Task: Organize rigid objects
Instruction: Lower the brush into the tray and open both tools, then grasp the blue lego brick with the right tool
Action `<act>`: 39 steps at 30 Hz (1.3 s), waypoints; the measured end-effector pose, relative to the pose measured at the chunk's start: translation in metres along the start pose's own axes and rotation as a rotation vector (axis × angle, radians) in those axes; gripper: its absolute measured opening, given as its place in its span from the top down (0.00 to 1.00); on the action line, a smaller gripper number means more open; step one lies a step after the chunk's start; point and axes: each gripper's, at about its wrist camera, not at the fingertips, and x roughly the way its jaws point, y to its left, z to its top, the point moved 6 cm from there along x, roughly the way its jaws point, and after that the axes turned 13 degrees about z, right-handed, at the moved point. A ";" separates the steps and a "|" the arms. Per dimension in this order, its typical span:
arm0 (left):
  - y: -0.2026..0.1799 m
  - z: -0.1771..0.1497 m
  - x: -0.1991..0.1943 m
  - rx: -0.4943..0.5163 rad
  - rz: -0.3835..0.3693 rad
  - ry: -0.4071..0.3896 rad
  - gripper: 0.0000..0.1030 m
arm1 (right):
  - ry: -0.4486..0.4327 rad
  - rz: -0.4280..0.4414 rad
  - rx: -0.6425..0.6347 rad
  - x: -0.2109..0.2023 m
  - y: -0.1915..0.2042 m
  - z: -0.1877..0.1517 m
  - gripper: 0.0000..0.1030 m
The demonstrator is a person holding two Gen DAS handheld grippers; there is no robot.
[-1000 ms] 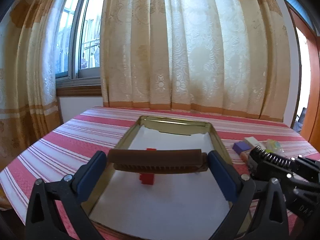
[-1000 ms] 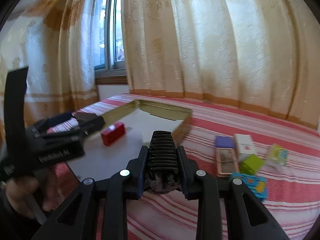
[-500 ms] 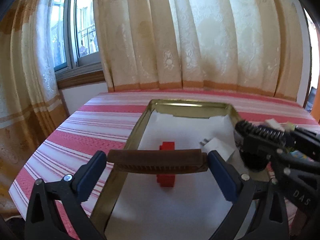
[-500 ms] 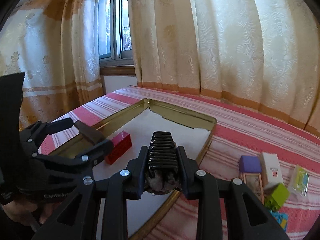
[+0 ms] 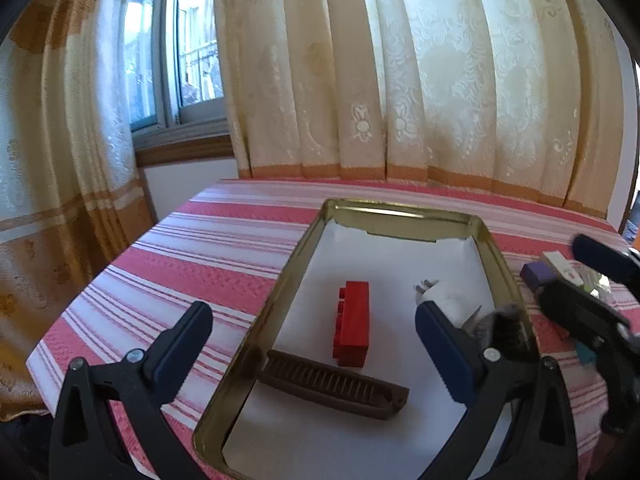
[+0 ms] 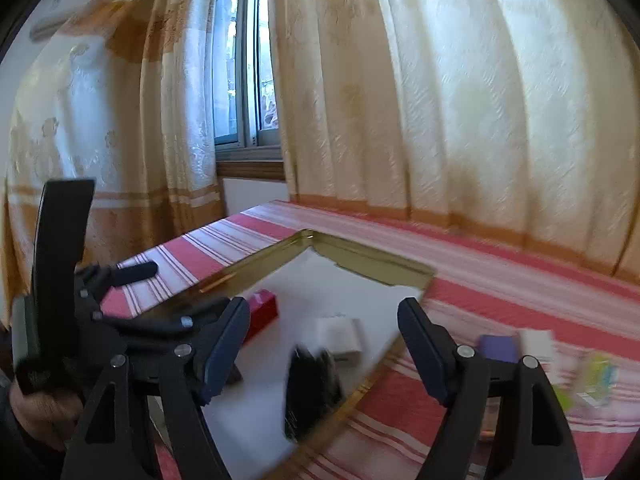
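A gold metal tray (image 5: 304,248) lined with white paper lies on the striped tablecloth; it also shows in the right wrist view (image 6: 360,252). In it lie a brown comb (image 5: 334,386), a red brick (image 5: 352,328) and a white charger (image 5: 444,300). A black ribbed brush (image 6: 310,390) is blurred in the tray near its right rim. My left gripper (image 5: 314,344) is open and empty above the comb. My right gripper (image 6: 324,346) is open and empty above the brush.
Small boxes, purple (image 6: 498,348) and white (image 6: 536,344), and a greenish packet (image 6: 598,372) lie on the cloth right of the tray. Curtains and a window stand behind the table. The table's left edge (image 5: 92,292) is near my left gripper.
Both grippers have opened. The comb has dropped from the left gripper into the tray's near end. The black brush has left the right gripper and is in the tray by its right rim.
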 end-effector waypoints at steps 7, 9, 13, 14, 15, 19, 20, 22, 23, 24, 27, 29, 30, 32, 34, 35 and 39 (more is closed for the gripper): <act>-0.027 -0.002 -0.020 -0.027 -0.063 -0.001 0.00 | 0.012 -0.168 0.005 -0.057 -0.036 -0.023 0.23; -0.040 -0.003 -0.027 -0.018 -0.088 -0.006 0.00 | 0.023 -0.223 0.037 -0.071 -0.054 -0.032 0.22; -0.065 -0.006 -0.042 0.022 -0.131 -0.022 0.00 | 0.046 -0.312 0.151 -0.096 -0.089 -0.051 0.21; -0.070 -0.006 -0.045 0.032 -0.138 -0.029 0.00 | 0.053 -0.324 0.175 -0.100 -0.096 -0.055 0.21; -0.074 -0.006 -0.048 0.042 -0.144 -0.037 0.00 | 0.062 -0.335 0.195 -0.102 -0.101 -0.059 0.21; -0.074 -0.007 -0.046 0.071 -0.111 -0.074 0.00 | 0.105 -0.326 0.235 -0.097 -0.109 -0.070 0.21; -0.070 -0.006 -0.041 0.068 -0.095 -0.071 0.00 | 0.122 -0.319 0.246 -0.094 -0.110 -0.074 0.21; -0.061 -0.005 -0.029 0.046 -0.078 -0.049 0.00 | 0.151 -0.302 0.272 -0.088 -0.109 -0.081 0.21; -0.056 -0.004 -0.023 0.032 -0.075 -0.038 0.00 | 0.169 -0.291 0.286 -0.084 -0.110 -0.084 0.21; -0.052 -0.004 -0.017 0.024 -0.068 -0.024 0.00 | 0.186 -0.288 0.293 -0.081 -0.111 -0.086 0.21; -0.047 -0.004 -0.008 0.019 -0.062 -0.015 0.00 | 0.231 -0.279 0.318 -0.072 -0.114 -0.090 0.21; -0.044 -0.005 -0.002 0.032 -0.008 -0.017 0.00 | 0.259 -0.284 0.337 -0.067 -0.117 -0.093 0.21; -0.043 -0.005 0.000 0.032 -0.004 -0.016 0.00 | 0.264 -0.279 0.352 -0.066 -0.118 -0.094 0.21; -0.037 -0.003 0.007 0.019 0.012 -0.019 0.00 | 0.271 -0.279 0.372 -0.064 -0.122 -0.096 0.21; -0.034 -0.001 0.014 0.008 0.013 -0.002 0.00 | 0.269 -0.274 0.387 -0.065 -0.124 -0.096 0.26; -0.032 0.000 0.015 -0.004 -0.003 0.008 0.00 | 0.271 -0.267 0.390 -0.064 -0.124 -0.097 0.31; -0.035 0.001 0.001 -0.019 -0.021 -0.015 0.00 | 0.272 -0.257 0.401 -0.064 -0.124 -0.098 0.33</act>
